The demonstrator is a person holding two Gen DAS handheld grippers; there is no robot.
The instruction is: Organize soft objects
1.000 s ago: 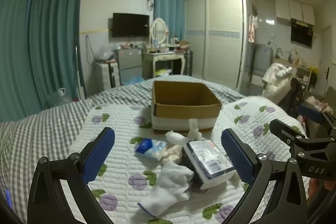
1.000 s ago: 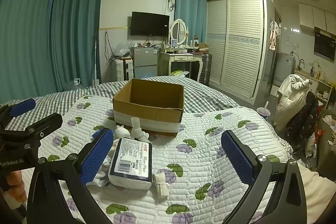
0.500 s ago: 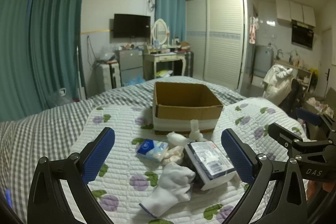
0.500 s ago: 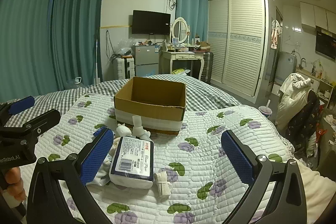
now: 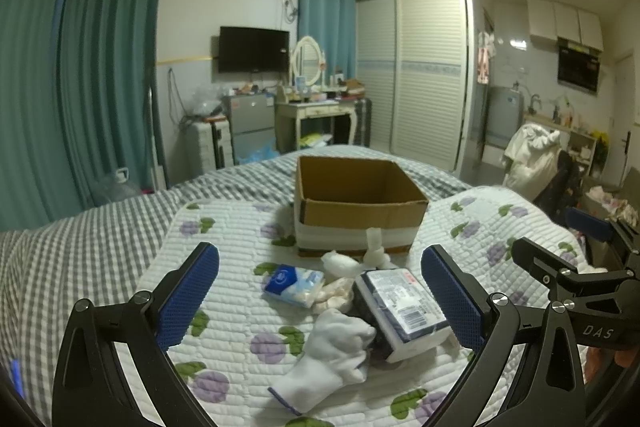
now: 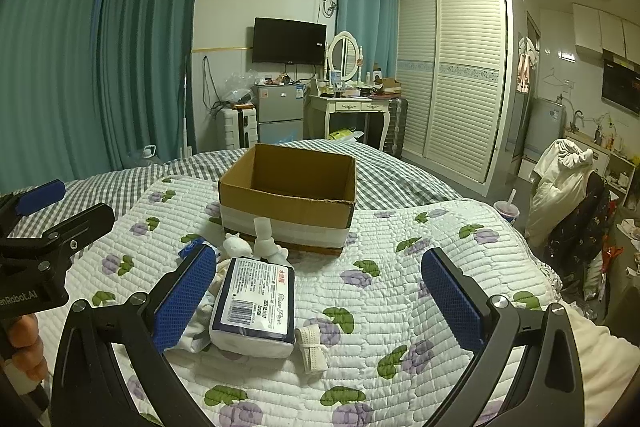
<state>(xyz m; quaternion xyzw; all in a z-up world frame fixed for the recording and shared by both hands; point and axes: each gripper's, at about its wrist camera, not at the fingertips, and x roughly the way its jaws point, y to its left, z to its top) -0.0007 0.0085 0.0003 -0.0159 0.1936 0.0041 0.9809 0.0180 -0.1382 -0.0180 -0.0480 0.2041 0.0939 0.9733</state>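
Observation:
An open cardboard box stands empty on the quilted bed; it also shows in the right wrist view. In front of it lies a pile: a wrapped tissue pack, a white sock, a small blue tissue packet, a white plush toy and a rolled bandage. My left gripper is open and empty above the pile. My right gripper is open and empty, just right of the tissue pack.
The flowered quilt lies over a checked bedspread. Teal curtains, a dressing table, a small fridge and a wardrobe stand beyond the bed. A chair with clothes is at the right.
Both views have shifted only slightly. The objects on the bed have not moved, and both grippers stay open.

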